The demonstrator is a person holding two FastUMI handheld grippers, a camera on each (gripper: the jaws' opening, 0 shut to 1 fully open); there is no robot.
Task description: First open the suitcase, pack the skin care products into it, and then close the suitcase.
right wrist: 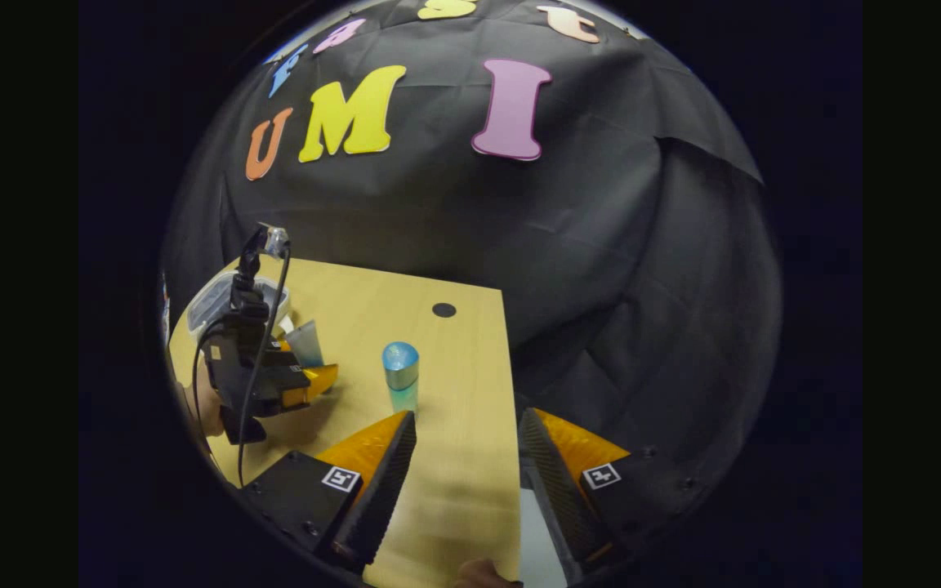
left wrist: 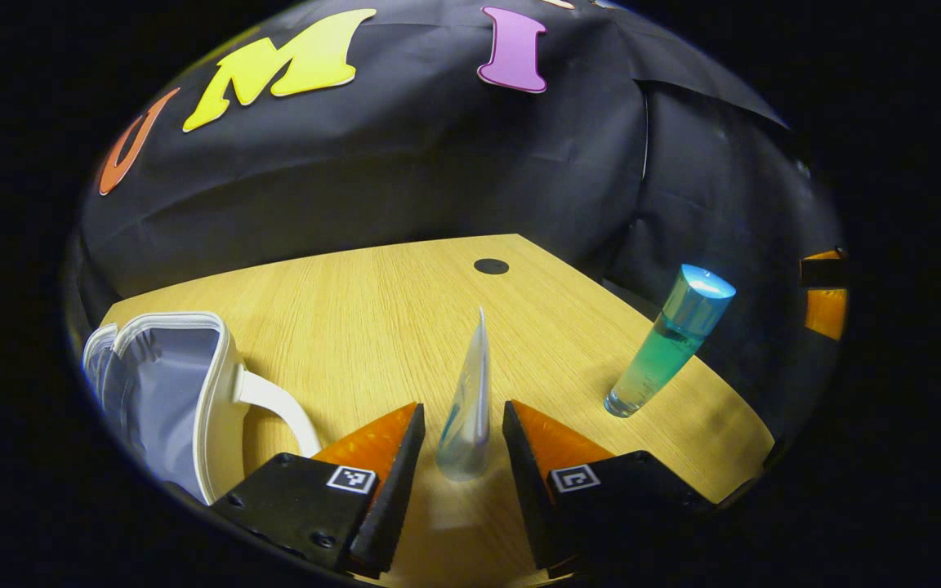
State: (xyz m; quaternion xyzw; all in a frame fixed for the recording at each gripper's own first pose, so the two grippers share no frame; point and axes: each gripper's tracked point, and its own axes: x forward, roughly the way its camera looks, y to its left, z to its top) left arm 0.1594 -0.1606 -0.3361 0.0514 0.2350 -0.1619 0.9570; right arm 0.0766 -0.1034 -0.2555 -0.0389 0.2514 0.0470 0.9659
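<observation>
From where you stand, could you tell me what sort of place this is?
Probably a recording booth, not a home: a black cloth wall behind a bare wooden table, with just a bottle, a tube and a small case laid out.

place: recording booth | evidence: black cloth wall (right wrist: 568, 245) draped behind and beside; bare light wood-grain table (left wrist: 372, 302) with round black hole

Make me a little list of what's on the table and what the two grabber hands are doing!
table: wooden top
suitcase: white case, open, at the left in the left gripper view
tube: pale tube, upright between the left gripper fingers, gaps on both sides
bottle: blue-green bottle, upright, silvery-blue cap
right gripper: open, holding nothing
</observation>
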